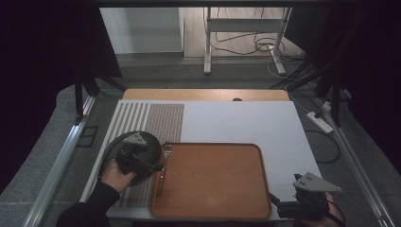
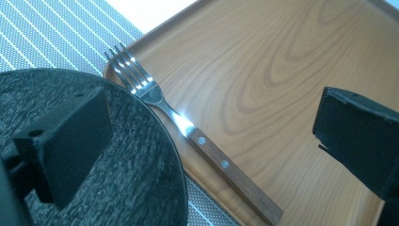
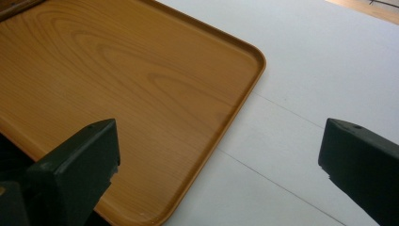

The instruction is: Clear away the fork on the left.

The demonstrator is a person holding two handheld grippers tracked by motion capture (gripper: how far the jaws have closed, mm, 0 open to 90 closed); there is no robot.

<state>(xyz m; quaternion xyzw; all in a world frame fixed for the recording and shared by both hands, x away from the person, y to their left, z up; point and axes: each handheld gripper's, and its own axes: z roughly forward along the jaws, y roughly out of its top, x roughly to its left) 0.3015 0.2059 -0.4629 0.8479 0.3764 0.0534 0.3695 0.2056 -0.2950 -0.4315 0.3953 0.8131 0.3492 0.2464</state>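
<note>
**Fork left on the tray edge**

White desk (image 1: 236, 120) holds a wooden tray (image 1: 213, 179) near its front edge. Fork (image 2: 188, 129) lies along the tray's left rim, beside a dark plate (image 2: 136, 174). Left hand-held gripper (image 1: 142, 158) is wide open and empty, maybe just done placing. Right hand-held gripper (image 1: 302, 201) waits open. No writing shows.

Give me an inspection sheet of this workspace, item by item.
Surface: white table top with a striped placemat at its left.
Job's things: fork lying on the left rim of the wooden tray, beside the dark plate on the placemat.
Clutter: nothing seen.
Grippers: left gripper open above plate and fork, nothing between the jaws; right gripper open, empty, by the tray's near right corner.
Cables: loose leads and a power strip on the floor.
Surroundings: metal frame legs, dark curtains.
</note>
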